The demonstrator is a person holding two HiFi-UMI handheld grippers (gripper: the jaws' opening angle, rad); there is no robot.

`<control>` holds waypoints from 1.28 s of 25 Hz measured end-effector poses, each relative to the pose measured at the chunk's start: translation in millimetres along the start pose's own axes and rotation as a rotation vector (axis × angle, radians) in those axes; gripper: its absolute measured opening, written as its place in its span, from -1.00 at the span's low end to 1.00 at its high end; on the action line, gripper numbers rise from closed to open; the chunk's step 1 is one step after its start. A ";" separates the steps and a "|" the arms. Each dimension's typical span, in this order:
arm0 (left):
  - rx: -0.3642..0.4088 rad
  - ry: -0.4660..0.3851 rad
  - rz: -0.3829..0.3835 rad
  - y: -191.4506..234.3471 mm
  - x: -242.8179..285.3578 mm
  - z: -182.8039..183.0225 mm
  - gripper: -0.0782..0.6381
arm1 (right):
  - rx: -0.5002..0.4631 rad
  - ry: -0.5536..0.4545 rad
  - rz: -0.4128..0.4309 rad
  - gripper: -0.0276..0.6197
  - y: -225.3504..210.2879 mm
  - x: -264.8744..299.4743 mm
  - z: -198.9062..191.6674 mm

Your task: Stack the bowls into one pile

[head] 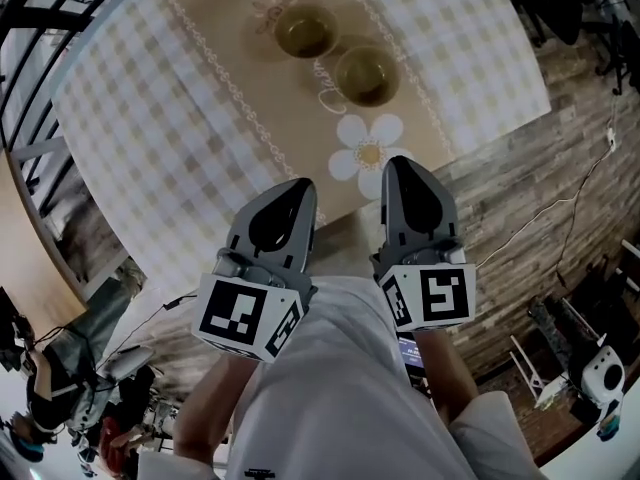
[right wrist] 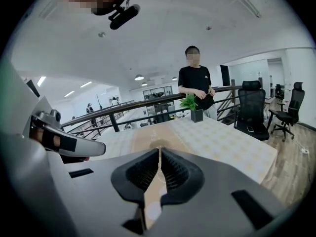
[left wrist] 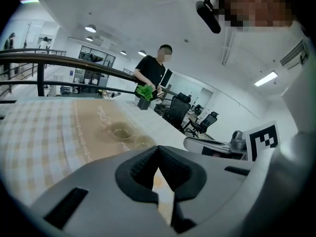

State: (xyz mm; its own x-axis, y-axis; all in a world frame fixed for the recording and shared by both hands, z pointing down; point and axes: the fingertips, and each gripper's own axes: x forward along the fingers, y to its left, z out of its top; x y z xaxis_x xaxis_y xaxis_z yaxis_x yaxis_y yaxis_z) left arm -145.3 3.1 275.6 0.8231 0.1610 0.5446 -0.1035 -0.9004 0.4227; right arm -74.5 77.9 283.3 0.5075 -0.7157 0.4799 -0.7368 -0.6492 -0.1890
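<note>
Looks like the very start: nothing lifted yet. Holds left gripper (head: 298,184) and right gripper (head: 400,162) clenched on nothing, side by side over the near table (head: 150,118) edge. Finds left bowl (head: 305,30) just beside right bowl (head: 366,74), unstacked, far out on the runner (head: 230,78). Calls next for parting one pair of jaws, reaching far, pinching a rim.

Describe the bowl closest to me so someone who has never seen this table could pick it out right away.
A tan runner crosses the checked tablecloth. On it, the near bowl sits just beyond the big white printed daisy. The other bowl, the same olive-green, lies farther from that flower.
</note>
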 end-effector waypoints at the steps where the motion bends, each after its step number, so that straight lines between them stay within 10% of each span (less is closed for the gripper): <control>1: 0.001 0.006 0.000 0.0 4.9 -1.3 -0.73 | 0.005 0.006 0.000 -0.80 -2.8 2.9 -2.1; 32: -0.056 0.126 0.012 54.8 141.8 -18.8 -0.73 | 0.052 0.154 -0.072 -0.79 -93.1 127.7 -50.1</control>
State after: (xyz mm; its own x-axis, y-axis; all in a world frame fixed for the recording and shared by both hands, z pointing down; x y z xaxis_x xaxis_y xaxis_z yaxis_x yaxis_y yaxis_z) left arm -44.8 -15.8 389.6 0.7453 0.2031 0.6350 -0.1465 -0.8793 0.4531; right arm 36.6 59.9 405.2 0.4807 -0.6216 0.6185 -0.6749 -0.7126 -0.1916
